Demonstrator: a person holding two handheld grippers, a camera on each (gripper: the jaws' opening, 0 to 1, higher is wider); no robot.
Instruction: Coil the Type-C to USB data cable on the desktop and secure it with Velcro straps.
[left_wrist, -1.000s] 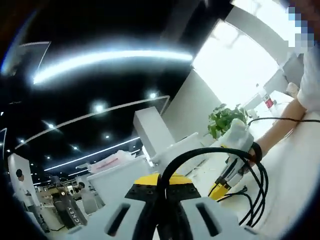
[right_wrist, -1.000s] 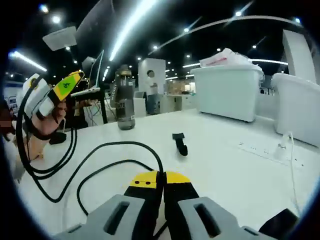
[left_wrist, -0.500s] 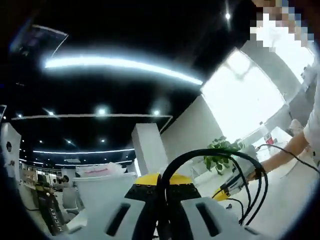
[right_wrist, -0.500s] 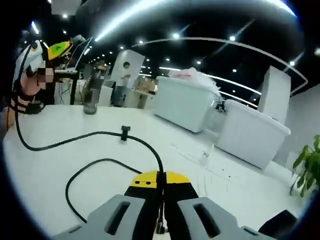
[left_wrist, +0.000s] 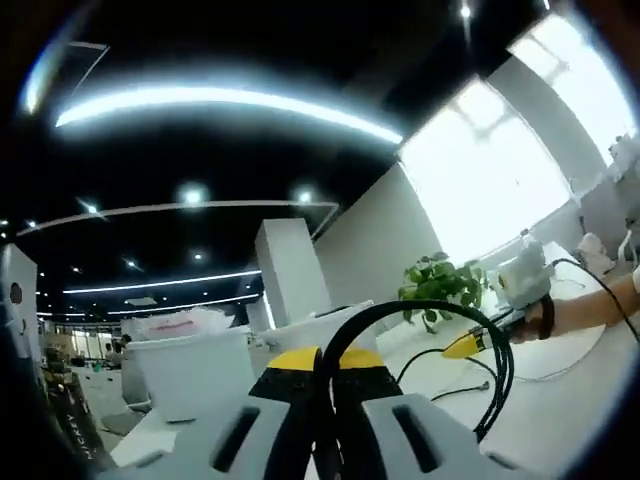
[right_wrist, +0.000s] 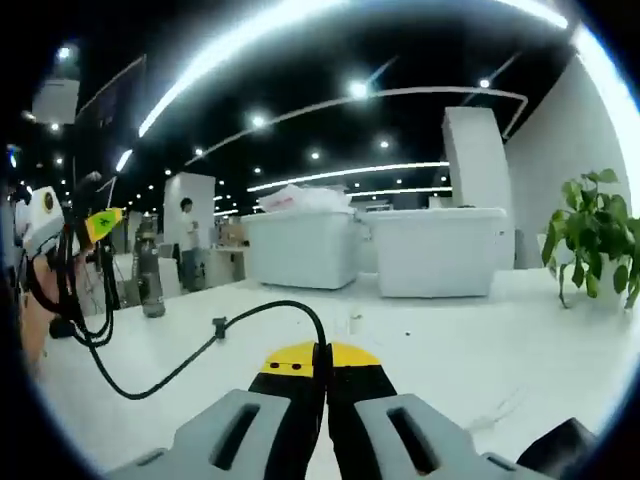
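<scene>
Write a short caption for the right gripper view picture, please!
Right tongs pinch a thin black cable looping across the white desktop to the left tongs.

No readable text, labels or numbers

The yellow tip of the left gripper (right_wrist: 103, 222), seen in the right gripper view, carries a small dark mark, too small and blurred to make out. A dark object at the lower left edge of the left gripper view (left_wrist: 85, 440) bears pale lettering that cannot be read at this size. Nothing else in either view shows a brand, sign or figure clear enough to tell.
</scene>
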